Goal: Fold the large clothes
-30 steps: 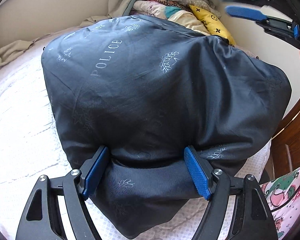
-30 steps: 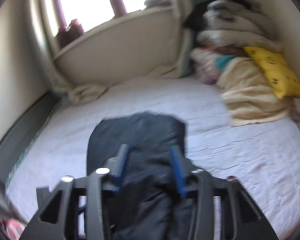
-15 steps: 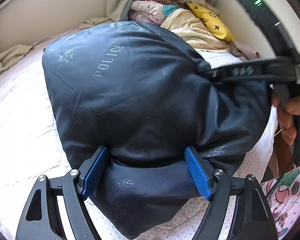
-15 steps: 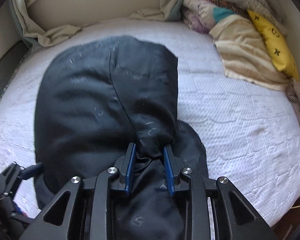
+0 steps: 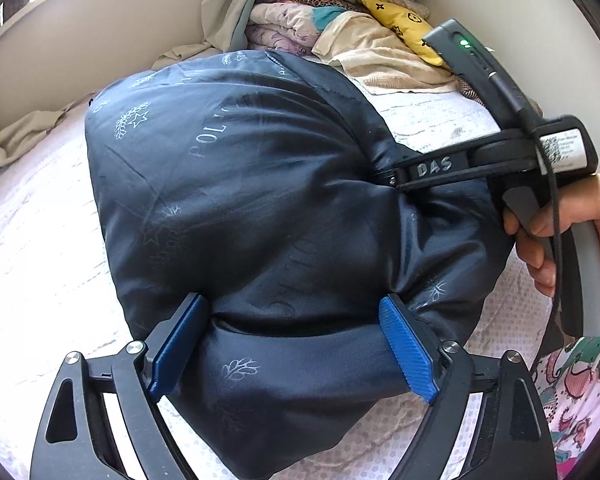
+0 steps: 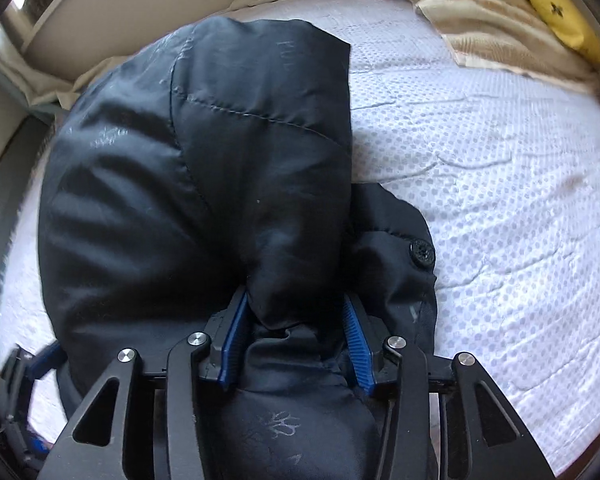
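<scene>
A bed with a white dotted mattress cover fills the room's middle. Beige walls curve behind it, sunlight falling from upper left. Folded blankets and a yellow pillow are stacked at the far corner.

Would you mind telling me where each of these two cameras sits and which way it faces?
Left wrist: on the left gripper, looking over the padded dark navy jacket toward the pile of folded bedding; the right gripper and right hand show.
Right wrist: on the right gripper, looking down across the jacket and the white dotted mattress cover; its own fingers show.
Shared: jacket, mattress cover, yellow pillow.
</scene>
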Demonstrator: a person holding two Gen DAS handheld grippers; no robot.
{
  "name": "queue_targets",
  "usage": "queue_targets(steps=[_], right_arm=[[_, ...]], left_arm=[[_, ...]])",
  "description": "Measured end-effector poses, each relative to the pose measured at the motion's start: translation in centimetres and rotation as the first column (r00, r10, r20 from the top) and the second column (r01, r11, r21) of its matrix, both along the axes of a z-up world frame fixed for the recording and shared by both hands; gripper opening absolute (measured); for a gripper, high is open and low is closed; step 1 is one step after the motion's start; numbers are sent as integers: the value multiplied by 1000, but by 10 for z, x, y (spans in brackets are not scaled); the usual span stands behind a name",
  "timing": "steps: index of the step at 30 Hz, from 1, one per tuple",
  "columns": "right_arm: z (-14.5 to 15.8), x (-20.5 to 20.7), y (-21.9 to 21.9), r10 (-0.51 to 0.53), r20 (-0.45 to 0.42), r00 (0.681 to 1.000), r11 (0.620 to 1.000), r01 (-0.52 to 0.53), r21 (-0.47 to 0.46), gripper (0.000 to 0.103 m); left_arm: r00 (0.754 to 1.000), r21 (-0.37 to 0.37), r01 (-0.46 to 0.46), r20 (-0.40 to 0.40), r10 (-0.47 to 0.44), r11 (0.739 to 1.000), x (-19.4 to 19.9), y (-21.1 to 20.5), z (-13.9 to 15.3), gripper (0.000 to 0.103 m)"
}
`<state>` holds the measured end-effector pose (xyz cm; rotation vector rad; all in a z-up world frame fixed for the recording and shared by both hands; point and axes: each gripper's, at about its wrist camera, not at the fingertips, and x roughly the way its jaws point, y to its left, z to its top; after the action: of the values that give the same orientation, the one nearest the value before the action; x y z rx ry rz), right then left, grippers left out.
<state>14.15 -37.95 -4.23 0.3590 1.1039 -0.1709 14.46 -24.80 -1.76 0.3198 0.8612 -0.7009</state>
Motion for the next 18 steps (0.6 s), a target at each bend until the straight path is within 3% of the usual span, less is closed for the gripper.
queue_targets(steps=[3, 6, 15, 18], right_arm=[[-2, 4, 12, 24, -8, 1000, 996, -25, -89, 41], [-5, 6, 13, 27, -10, 1000, 995, -28, -100, 41], [-14, 3, -14, 14, 6, 1000, 1000, -14, -24, 41], [-8, -2, -31, -29, 19, 999, 997, 27, 66, 48]], left_arm=[[1000, 4, 2, 10, -2, 1000, -1, -3, -1, 92], [1000, 3, 2, 22, -2, 1000, -1, -6, -1, 94], [999, 7, 5, 38, -5, 1000, -1, -11, -2, 99], [1000, 11, -1, 25, 1, 1000, 2, -10, -3, 100]])
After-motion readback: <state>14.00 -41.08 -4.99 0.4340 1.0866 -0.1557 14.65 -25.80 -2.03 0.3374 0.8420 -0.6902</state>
